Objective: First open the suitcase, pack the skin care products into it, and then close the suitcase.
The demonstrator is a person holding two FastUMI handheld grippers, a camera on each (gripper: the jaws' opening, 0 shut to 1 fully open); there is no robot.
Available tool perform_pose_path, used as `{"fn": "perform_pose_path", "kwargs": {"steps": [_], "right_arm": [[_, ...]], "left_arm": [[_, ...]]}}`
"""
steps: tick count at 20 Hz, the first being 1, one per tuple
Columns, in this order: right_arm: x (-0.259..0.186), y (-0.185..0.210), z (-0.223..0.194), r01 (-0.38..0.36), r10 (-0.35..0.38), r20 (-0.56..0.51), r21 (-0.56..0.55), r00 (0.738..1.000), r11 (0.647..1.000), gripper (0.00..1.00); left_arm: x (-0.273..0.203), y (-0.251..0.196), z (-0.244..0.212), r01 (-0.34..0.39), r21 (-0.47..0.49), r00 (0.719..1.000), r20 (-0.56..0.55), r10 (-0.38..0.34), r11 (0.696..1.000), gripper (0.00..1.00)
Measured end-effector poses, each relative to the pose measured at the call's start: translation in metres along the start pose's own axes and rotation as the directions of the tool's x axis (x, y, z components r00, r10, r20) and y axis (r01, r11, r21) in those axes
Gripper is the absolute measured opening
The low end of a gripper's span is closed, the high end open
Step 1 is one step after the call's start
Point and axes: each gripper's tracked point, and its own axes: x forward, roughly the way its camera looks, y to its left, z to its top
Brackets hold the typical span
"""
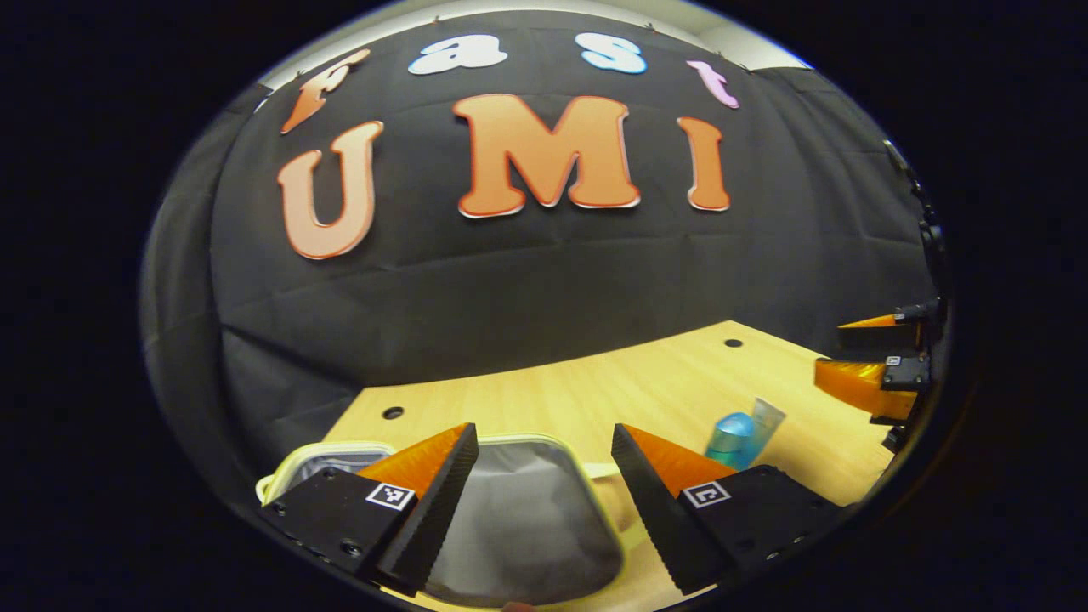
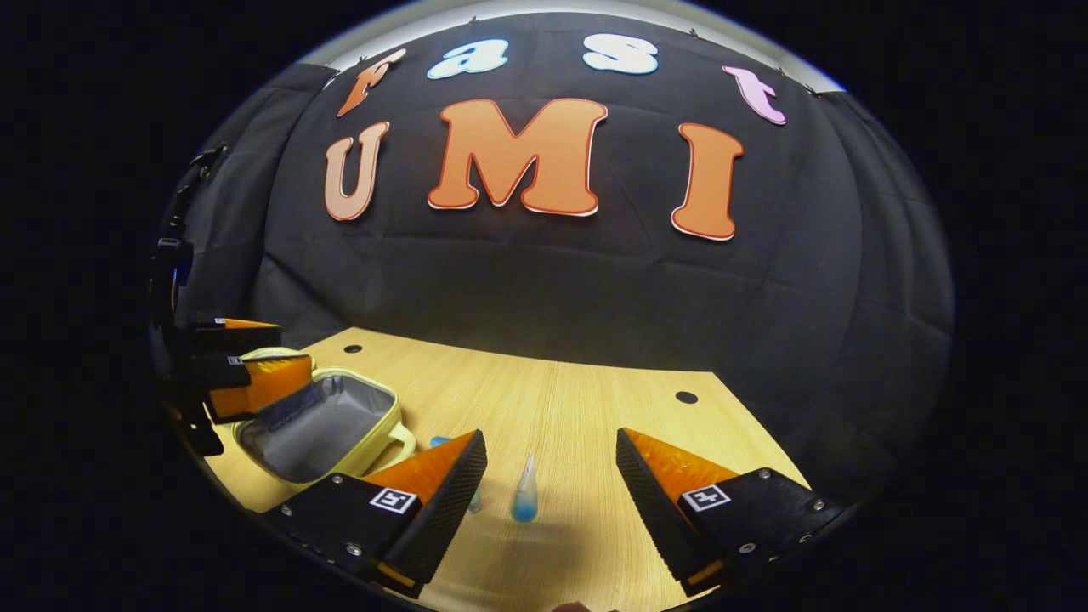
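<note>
Lying open on the wooden surface [image 2: 578, 408], the small yellow-trimmed suitcase [image 2: 319, 425] shows its grey lining, with a yellow handle on the side toward the middle of the surface. In the left gripper view the suitcase [image 1: 518, 518] sits right under the left tool [image 1: 544, 476], whose orange-and-black fingers stand wide apart above the grey interior, holding nothing. In the right gripper view the left tool [image 2: 255, 361] appears at the far-left edge, just above the suitcase's far rim. To the right of the suitcase, a clear tube with a blue cap [image 2: 524, 493] lies on the surface between the spread fingers of the right tool [image 2: 552, 484], which is open and empty. A second blue item [image 2: 450, 467] lies partly hidden behind that tool's left finger. In the left gripper view a blue-capped tube [image 1: 741, 435] lies near the suitcase, with the right tool [image 1: 875, 357] at the far right edge.
</note>
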Motion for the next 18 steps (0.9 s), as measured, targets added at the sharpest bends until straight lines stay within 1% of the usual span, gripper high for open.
{"fn": "perform_pose_path", "kwargs": {"steps": [2,6,8,12,18], "right_arm": [[0.002,0.004,-0.011,-0.028,0.028,-0.018,-0.008,0.999,1.000,0.97],[0.009,0.010,-0.037,-0.077,0.075,-0.065,-0.037,0.995,0.996,0.98],[0.017,0.009,-0.049,-0.089,0.085,-0.086,-0.051,0.993,0.995,0.98],[0.032,0.003,-0.068,-0.088,0.081,-0.120,-0.056,0.989,0.995,0.98],[0.039,-0.002,-0.093,-0.100,0.085,-0.168,-0.079,0.982,0.992,0.98]], "left_arm": [[0.004,-0.032,-0.010,0.066,0.012,0.998,-0.011,-0.066,0.998,0.98],[0.019,-0.088,-0.031,0.170,0.011,0.985,-0.040,-0.169,0.985,0.98],[0.030,-0.113,-0.047,0.210,0.019,0.976,-0.062,-0.209,0.977,0.98],[0.053,-0.146,-0.075,0.262,0.034,0.959,-0.124,-0.257,0.964,0.99],[0.092,-0.174,-0.100,0.321,-0.028,0.928,-0.191,-0.320,0.947,0.99]]}}
